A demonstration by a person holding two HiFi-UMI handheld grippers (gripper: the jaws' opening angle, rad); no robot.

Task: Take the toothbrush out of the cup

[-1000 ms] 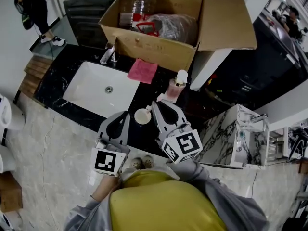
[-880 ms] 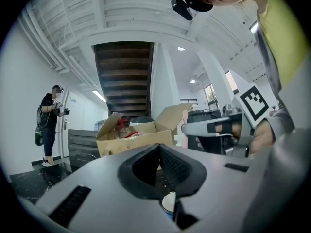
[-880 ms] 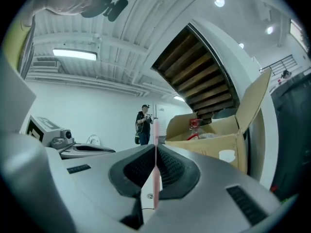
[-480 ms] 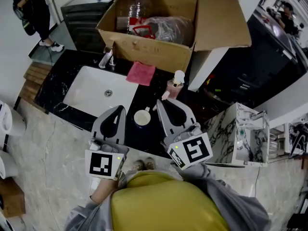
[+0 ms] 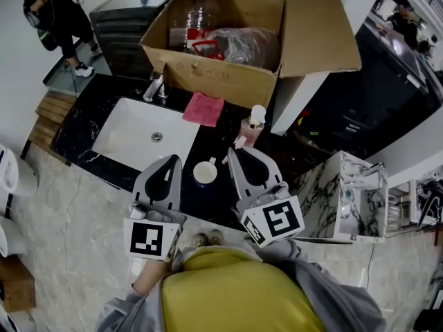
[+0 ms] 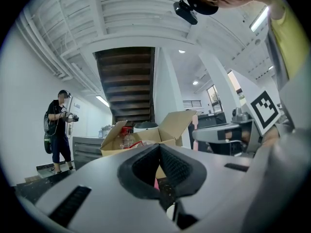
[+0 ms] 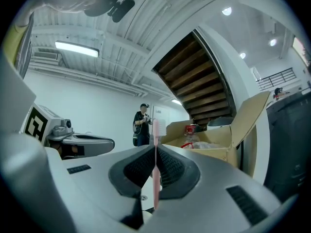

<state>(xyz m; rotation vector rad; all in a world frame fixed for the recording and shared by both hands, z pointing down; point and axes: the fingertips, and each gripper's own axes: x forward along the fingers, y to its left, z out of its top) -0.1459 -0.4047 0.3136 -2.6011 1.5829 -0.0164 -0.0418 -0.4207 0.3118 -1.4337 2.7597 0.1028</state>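
Note:
A pink toothbrush (image 7: 156, 174) stands upright between the pads of my right gripper (image 7: 155, 148), which is shut on its handle, bristle head up. From the head view that gripper (image 5: 232, 153) hovers just right of a white cup (image 5: 205, 173) on the black counter (image 5: 221, 133). The cup's inside looks empty. My left gripper (image 5: 168, 160) hangs just left of the cup. Its pads (image 6: 171, 165) meet at the tip with nothing between them, so the left gripper (image 6: 158, 147) is shut.
A white sink (image 5: 142, 133) with a faucet (image 5: 155, 85) lies left of the cup. Behind it are a pink cloth (image 5: 203, 108), a pink soap bottle (image 5: 252, 126) and an open cardboard box (image 5: 228, 47). A marble cabinet (image 5: 339, 192) stands right. A person (image 5: 62, 19) stands far left.
Both grippers have risen a little beside the cup, the right one carrying the toothbrush. Over the last half second they have hardly moved.

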